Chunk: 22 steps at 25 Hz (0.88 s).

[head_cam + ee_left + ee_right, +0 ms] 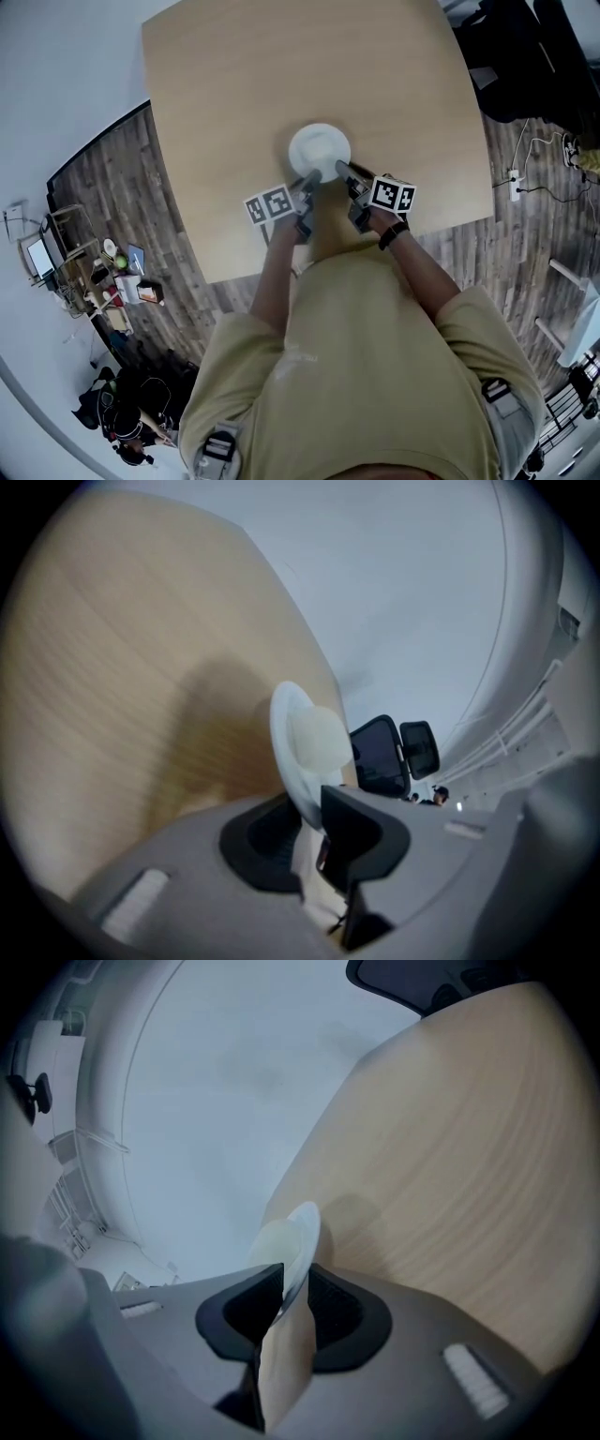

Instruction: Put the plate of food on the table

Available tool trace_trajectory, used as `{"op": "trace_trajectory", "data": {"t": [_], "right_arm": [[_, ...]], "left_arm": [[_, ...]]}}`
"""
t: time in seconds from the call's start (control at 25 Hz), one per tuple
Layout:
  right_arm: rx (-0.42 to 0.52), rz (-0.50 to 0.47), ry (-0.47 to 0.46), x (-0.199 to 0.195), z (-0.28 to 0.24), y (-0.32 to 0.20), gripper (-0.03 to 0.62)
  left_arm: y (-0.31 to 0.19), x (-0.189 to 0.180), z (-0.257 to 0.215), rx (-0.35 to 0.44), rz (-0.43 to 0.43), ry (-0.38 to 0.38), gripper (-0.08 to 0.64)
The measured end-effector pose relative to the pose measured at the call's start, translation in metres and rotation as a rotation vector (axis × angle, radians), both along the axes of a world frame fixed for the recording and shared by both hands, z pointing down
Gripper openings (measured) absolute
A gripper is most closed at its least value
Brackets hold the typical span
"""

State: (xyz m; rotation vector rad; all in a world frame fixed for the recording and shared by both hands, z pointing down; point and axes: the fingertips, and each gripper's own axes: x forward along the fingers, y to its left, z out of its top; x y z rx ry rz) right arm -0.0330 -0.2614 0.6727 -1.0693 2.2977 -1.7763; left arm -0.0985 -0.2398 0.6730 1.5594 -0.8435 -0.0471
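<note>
Your plate (320,145) sits in the middle of the light wooden table (234,112), a little toward its near edge. You hold it by its near rim from both sides. I cannot tell from these views whether its base is already resting on the wood or is just above it.

Your left tool (307,180) is on the near-left part of the rim. Its own view shows it closed narrowly, with both dark pads pressed against the white edge. Just past the pads, a pale, rounded piece of food (319,738) lies on the plate.

Your right tool (343,170) is at the near-right part of the rim. That edge runs between its pads (333,1312), but the tool is only narrowly parted. The rim lies against one pad, and a sliver of table colour shows between it and the other, so this side is not clamping.

The two tools are close together, angled in toward each other. Around the table is a dark plank floor (103,187).
</note>
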Motion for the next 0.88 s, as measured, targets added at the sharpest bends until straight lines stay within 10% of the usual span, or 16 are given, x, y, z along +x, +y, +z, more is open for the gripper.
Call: {"op": "trace_trajectory", "data": {"t": [0.44, 0.88], "right_arm": [[0.050, 0.039, 0.052, 0.010, 0.009, -0.133, 0.086], [-0.055, 0.110, 0.061, 0.019, 0.024, -0.155, 0.080]], "left_arm": [[-0.135, 0.009, 0.008, 0.059, -0.004, -0.067, 0.069], [-0.154, 0.016, 0.028, -0.051, -0.036, -0.034, 0.086]]}}
